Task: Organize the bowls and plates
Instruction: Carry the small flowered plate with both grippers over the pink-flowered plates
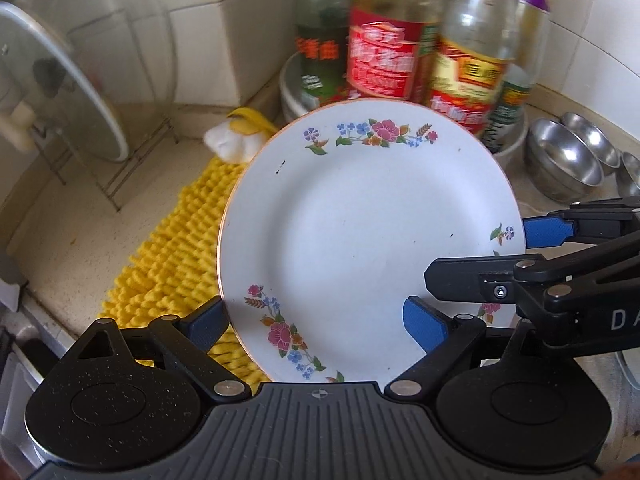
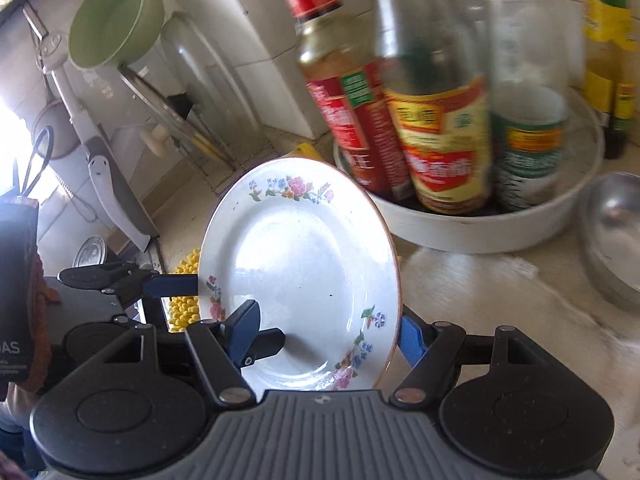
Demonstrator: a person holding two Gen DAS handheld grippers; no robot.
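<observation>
**Plate Lifted Between Two Grippers**

Here, far off to the left gripper's [image 1: 316, 316] left, a glass lid [image 1: 60, 88] leans in a wire rack. Nearer in, just outside and beneath its left finger, a nubbly yellow mat [image 1: 172, 264] lies on the counter. Between its fingers sits the flowered plate [image 1: 360, 220], tilted up over the mat. The jaws stand wide, with the left pad against the outside of the plate's rim and the right pad lying on its face, so the plate is gripped across its near edge.

Beyond the plate, straight ahead of the fingers, bottles [image 1: 400, 52] stand crowded in a white round tray [image 2: 480, 224]. To the right of them, steel bowls [image 1: 568, 164] rest on the counter.

The right gripper [image 2: 328, 330] comes in on the plate's right side. Its jaws are at middling width and clasp the plate, the left finger on the face and the right pad behind the rim.
</observation>
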